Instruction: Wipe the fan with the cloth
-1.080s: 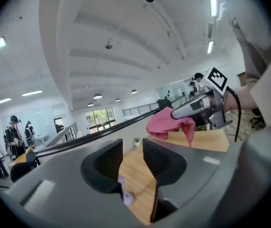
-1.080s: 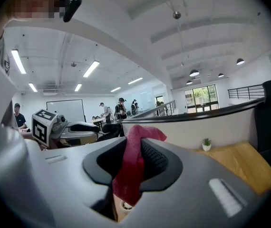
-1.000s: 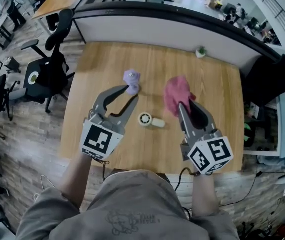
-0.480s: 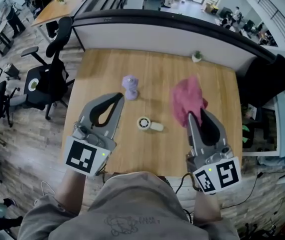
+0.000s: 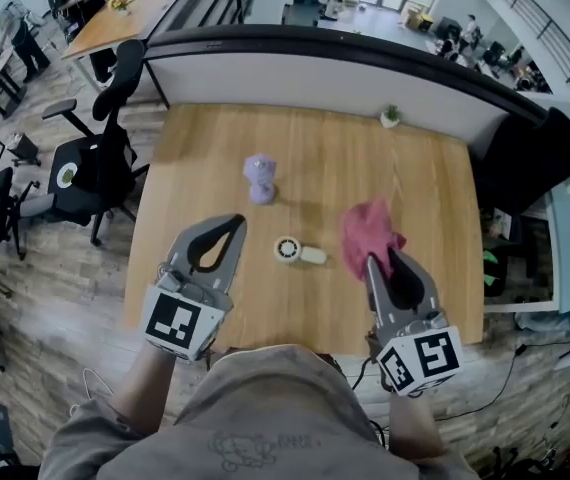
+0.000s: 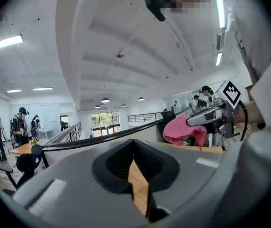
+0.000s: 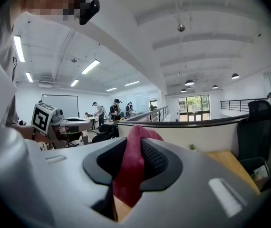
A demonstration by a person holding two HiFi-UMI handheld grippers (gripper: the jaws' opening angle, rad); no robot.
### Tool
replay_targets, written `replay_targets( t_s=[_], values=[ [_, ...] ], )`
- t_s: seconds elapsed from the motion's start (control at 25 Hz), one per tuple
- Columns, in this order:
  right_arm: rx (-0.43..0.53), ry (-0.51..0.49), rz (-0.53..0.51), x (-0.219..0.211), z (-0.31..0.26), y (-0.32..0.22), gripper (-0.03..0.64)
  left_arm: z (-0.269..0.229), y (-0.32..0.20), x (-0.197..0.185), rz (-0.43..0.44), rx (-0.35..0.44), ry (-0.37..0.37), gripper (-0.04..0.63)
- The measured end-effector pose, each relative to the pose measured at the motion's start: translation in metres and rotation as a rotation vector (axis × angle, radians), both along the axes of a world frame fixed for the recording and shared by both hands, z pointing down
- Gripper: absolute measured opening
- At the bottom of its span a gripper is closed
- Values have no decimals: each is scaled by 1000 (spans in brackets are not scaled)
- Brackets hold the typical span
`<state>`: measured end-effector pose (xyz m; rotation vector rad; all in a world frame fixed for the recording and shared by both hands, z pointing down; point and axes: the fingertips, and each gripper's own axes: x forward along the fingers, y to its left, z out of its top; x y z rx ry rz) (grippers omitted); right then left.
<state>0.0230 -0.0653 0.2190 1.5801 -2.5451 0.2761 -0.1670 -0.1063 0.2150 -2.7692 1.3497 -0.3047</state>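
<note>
table (image 5: pixel 315 158): pale wood, matt, visible grain; cloth (image 5: pixel 368 236): pink soft fabric, crumpled; fan (image 5: pixel 290 250): white smooth plastic.

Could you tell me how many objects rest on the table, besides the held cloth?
3: a purple figure left of centre, the white fan in the middle, a small plant at the far edge.

Wooden table (image 5: pixel 315 158) (fan (image 5: pixel 290 250), purple toy (image 5: pixel 260 178), plant (image 5: pixel 391 117))

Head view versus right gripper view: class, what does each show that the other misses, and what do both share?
Only the head view: the white fan and a purple item, both on the table. Only the right gripper view: ceiling lamps. Both: the pink cloth pinched in the right tongs, the left tongs, the small plant.
</note>
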Motion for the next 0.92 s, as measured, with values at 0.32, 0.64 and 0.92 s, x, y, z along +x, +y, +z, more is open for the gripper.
replay_targets(
  t_s=[0.32, 0.64, 0.92],
  values=[
    [-29, -10, 1, -1, 11, 5, 97, 12, 6, 0, 10, -21, -30, 2],
    [-34, -5, 7, 4, 13, 3, 97, 11, 2, 4, 4, -34, -10, 2],
    [-46, -6, 12, 7, 17, -2, 97, 10, -1, 5, 11, -34, -21, 2]
  ],
)
